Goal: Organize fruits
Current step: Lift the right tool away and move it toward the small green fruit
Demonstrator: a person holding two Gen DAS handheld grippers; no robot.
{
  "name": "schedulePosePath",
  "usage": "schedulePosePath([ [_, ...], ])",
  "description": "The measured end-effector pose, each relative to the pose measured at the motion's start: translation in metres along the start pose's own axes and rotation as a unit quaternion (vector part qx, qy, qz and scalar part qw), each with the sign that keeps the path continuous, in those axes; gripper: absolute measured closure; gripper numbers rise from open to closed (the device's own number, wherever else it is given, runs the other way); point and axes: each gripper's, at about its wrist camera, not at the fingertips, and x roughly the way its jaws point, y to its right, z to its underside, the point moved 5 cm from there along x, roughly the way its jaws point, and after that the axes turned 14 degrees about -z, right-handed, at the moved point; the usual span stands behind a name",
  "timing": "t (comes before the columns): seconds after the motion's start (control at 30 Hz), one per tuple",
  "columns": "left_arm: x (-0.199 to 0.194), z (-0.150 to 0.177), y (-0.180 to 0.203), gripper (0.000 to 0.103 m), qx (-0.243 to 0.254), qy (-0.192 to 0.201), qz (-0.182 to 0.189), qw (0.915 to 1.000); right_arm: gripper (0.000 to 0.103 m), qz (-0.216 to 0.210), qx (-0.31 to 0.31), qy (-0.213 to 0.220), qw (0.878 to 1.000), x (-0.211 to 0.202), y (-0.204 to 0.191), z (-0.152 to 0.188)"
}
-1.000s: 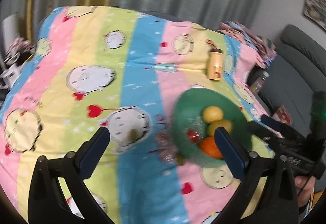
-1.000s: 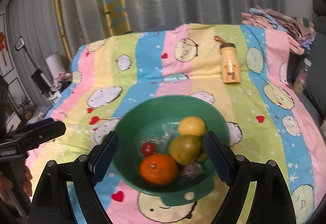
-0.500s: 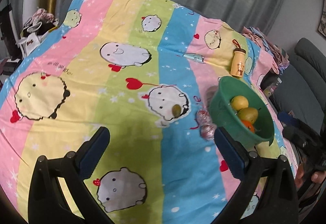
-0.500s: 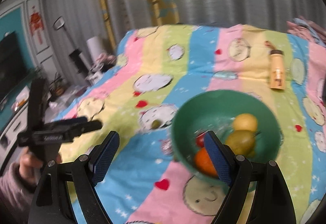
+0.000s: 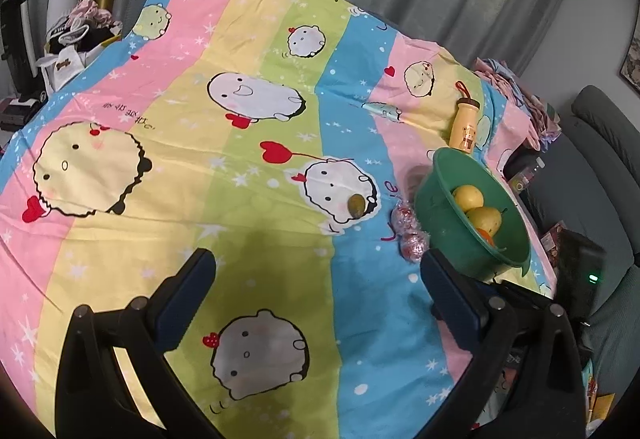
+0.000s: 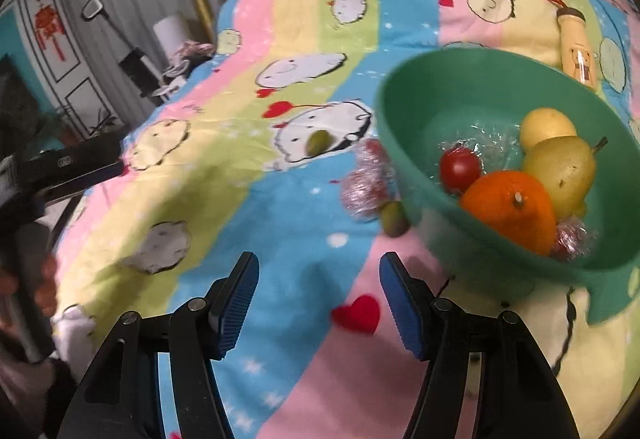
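Your right tool [image 6: 318,303], jaws just narrowed yet empty, hovers before the green bowl [image 6: 404,159] – steer it to the small green fruit [image 6: 394,217] touching the bowl's near-left wall and pinch gently – while your left tool [image 5: 316,291] stays spread.

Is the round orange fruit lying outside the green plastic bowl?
No. The round orange fruit sits inside the green plastic bowl, beside a yellow-green pear.

Striped cartoon bedsheet [image 5: 248,239] carries green bowl [image 5: 444,223], bottle [image 5: 464,127], olive fruit [image 5: 356,204].
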Motion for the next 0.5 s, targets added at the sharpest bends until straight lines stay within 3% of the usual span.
schedulePosePath([
  [0.1, 0.0, 0.0, -0.002, 0.001, -0.003, -0.001, 0.001, 1.0, 0.038, 0.021, 0.017, 0.004, 1.0, 0.004, 0.015, -0.001],
  [0.17, 0.001, 0.001, -0.002, 0.001, -0.004, -0.003, 0.001, 1.0, 0.044, 0.002, 0.047, 0.019, 0.999, -0.001, 0.026, -0.002],
  [0.23, 0.004, 0.001, -0.001, 0.001, -0.006, -0.009, 0.003, 0.9999, 0.06, -0.002, 0.065, 0.03, 0.997, -0.006, 0.033, -0.003],
  [0.3, 0.006, 0.003, 0.002, 0.001, -0.004, -0.013, 0.004, 0.9999, 0.079, 0.033, 0.061, 0.027, 0.997, -0.008, 0.04, -0.001],
  [0.5, 0.008, 0.004, 0.003, 0.001, 0.001, -0.018, 0.008, 0.9998, 0.079, 0.063, 0.074, 0.011, 0.995, -0.012, 0.056, 0.001],
])
